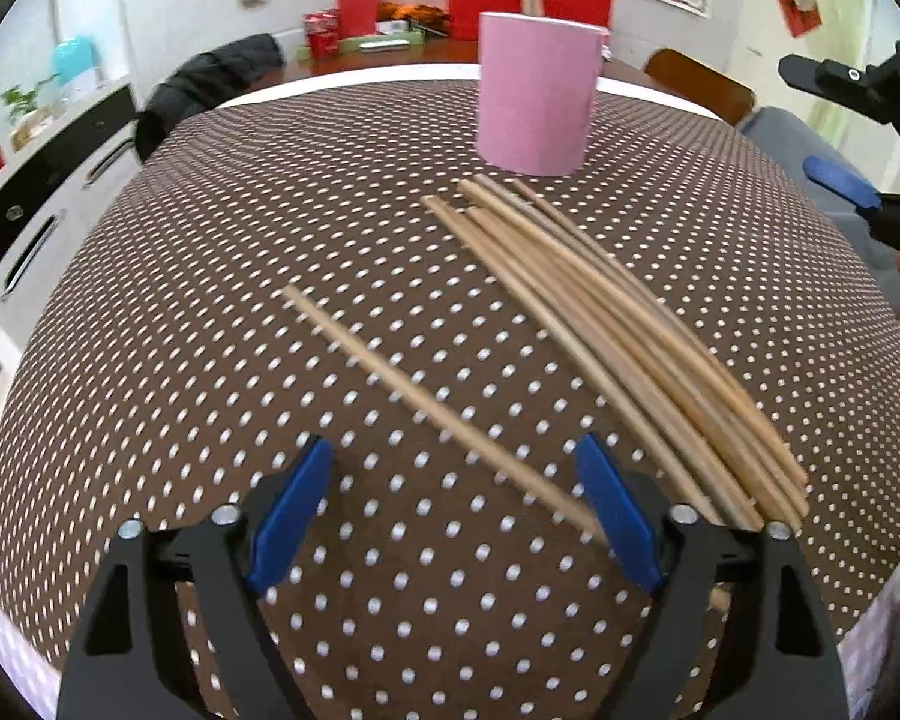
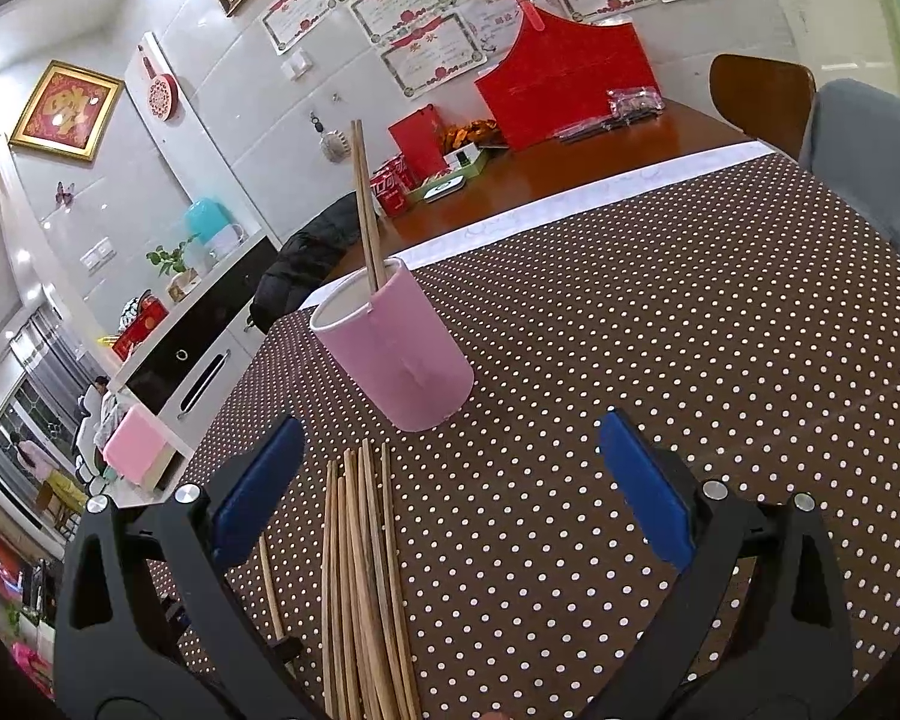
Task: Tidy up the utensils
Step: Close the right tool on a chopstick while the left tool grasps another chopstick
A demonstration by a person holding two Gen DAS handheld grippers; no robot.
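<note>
While the left gripper [image 1: 453,510] is hanging low over the polka-dot surface [image 1: 210,312], its blue pads [image 1: 291,507] are standing apart with a single wooden chopstick [image 1: 426,402] lying slantwise on the cloth, its near end reaching the inner face of the right-hand pad; whether pad and stick are touching I cannot tell. Just to the right of it, a bundle of chopsticks [image 1: 618,336] is lying side by side, fanning toward the pink cup [image 1: 537,93], which is standing upright near their far tips. Seen from the right wrist, that cup is holding two chopsticks [image 2: 366,210] leaning up out of its rim. The right gripper [image 2: 450,492] is hovering above the bundle with its jaws spread wide, gripping nothing. A red box [image 2: 564,84] is sitting on the wooden table behind.
</note>
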